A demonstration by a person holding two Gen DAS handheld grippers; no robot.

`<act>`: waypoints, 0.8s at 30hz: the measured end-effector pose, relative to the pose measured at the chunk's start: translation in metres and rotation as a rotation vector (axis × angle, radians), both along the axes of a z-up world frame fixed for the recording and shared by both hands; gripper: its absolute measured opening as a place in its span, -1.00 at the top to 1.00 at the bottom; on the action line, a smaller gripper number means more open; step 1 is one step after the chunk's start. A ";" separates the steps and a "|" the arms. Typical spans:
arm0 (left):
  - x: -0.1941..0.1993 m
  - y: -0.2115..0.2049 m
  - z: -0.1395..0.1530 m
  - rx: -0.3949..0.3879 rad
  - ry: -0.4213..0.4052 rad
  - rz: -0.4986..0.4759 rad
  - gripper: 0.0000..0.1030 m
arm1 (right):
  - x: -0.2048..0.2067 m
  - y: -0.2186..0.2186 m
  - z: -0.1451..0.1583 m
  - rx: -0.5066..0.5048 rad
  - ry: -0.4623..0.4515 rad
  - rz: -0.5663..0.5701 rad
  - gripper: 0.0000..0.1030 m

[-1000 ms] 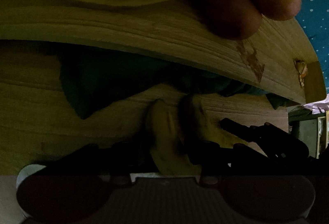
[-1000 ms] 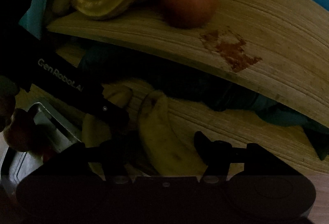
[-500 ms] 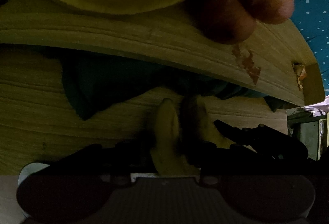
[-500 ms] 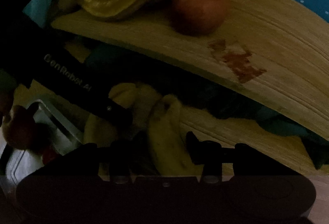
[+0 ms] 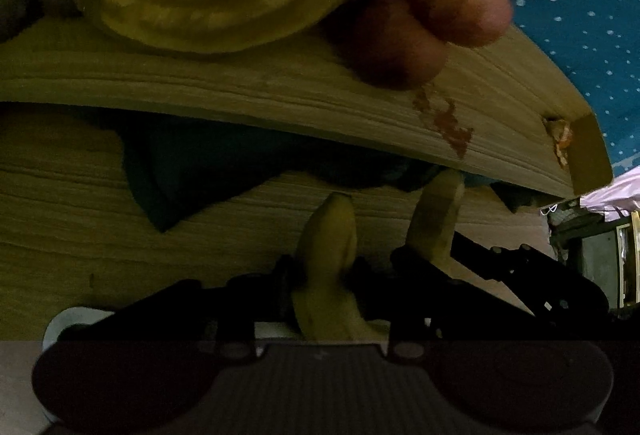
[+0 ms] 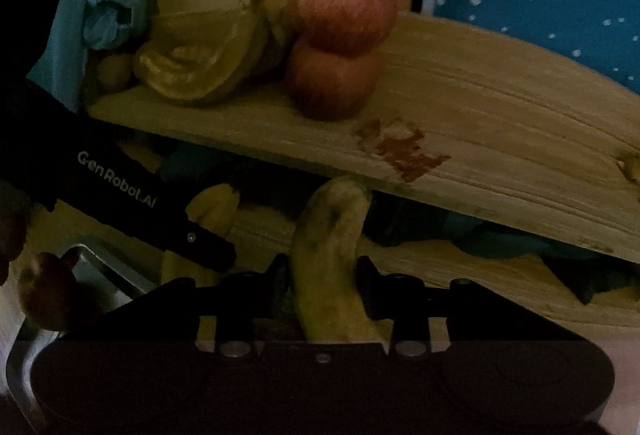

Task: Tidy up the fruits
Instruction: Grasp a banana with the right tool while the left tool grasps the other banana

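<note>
Both bananas [image 5: 328, 255] [image 6: 332, 255] lifted, apparently clamped by grippers [image 5: 320, 275] [image 6: 324, 275].

Just ahead of the tongs a tilted pale wooden board [image 6: 480, 107] overhangs, leaving a low gap; two stacked red apples [image 6: 336, 47] crowd its top

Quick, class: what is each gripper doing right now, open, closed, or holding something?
Left gripper: closed on a banana.
Right gripper: closed on another banana.
</note>
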State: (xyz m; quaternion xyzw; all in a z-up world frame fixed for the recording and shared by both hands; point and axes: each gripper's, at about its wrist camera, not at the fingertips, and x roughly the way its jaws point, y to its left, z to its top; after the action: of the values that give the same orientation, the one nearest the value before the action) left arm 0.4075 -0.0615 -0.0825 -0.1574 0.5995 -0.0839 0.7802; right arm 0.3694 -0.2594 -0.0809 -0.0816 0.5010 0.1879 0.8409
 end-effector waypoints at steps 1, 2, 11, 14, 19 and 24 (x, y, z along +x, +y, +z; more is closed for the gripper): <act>-0.002 -0.002 0.002 0.002 -0.005 -0.005 0.33 | -0.002 -0.002 0.002 0.004 -0.008 -0.007 0.28; -0.004 -0.003 0.004 0.004 -0.009 -0.009 0.33 | -0.004 -0.003 0.004 0.008 -0.017 -0.015 0.28; -0.023 -0.018 0.021 0.014 -0.050 -0.041 0.34 | -0.027 -0.015 0.025 0.040 -0.084 -0.079 0.30; -0.028 -0.024 0.027 0.018 -0.066 -0.049 0.34 | -0.036 -0.019 0.032 0.047 -0.102 -0.095 0.30; -0.041 -0.031 0.034 0.021 -0.088 -0.059 0.35 | -0.053 -0.028 0.042 0.056 -0.125 -0.115 0.30; -0.055 -0.037 0.043 0.021 -0.106 -0.069 0.38 | -0.072 -0.034 0.054 0.060 -0.144 -0.130 0.30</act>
State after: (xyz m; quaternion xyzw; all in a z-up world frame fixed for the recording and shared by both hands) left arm 0.3529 -0.0980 -0.0400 -0.1238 0.5633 -0.1124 0.8091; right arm 0.2978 -0.2937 -0.0271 -0.0372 0.4379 0.1416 0.8870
